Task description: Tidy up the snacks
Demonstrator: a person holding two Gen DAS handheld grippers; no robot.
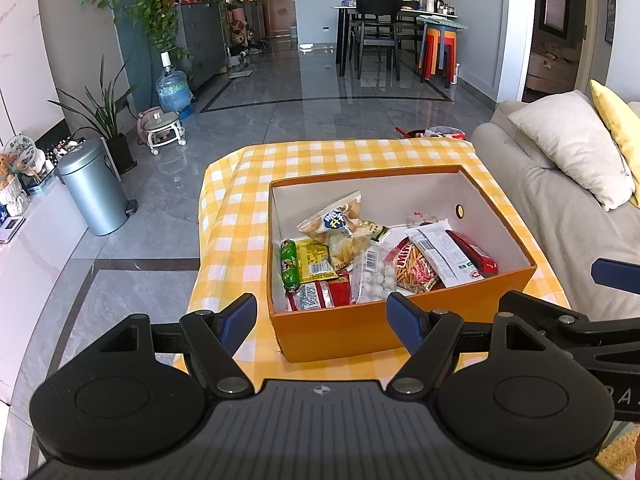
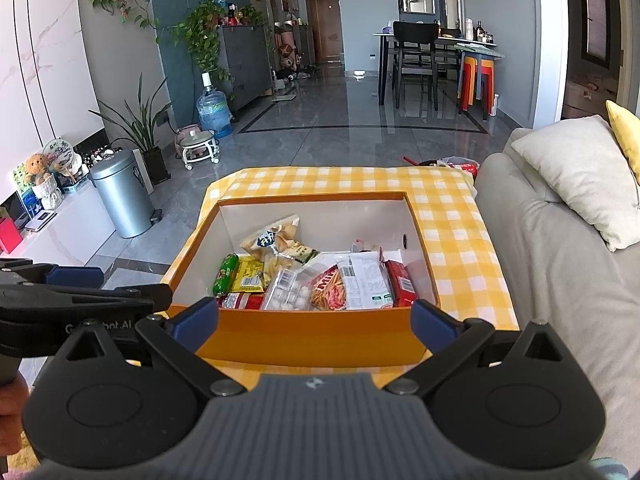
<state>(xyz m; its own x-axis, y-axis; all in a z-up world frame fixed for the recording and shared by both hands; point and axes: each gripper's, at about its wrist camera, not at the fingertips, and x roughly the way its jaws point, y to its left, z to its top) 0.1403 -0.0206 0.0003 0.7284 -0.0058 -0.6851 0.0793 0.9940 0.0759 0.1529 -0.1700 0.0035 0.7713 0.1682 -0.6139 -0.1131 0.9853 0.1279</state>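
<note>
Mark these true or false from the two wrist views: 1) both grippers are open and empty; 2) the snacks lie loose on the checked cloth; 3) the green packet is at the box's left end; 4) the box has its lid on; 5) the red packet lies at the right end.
1) True: the left gripper and right gripper hold nothing, jaws apart.
2) False: the snacks are inside the orange box, which stands on the checked cloth.
3) True: the green packet lies at the left end.
4) False: the box is open on top.
5) True: the red packet lies there.
</note>
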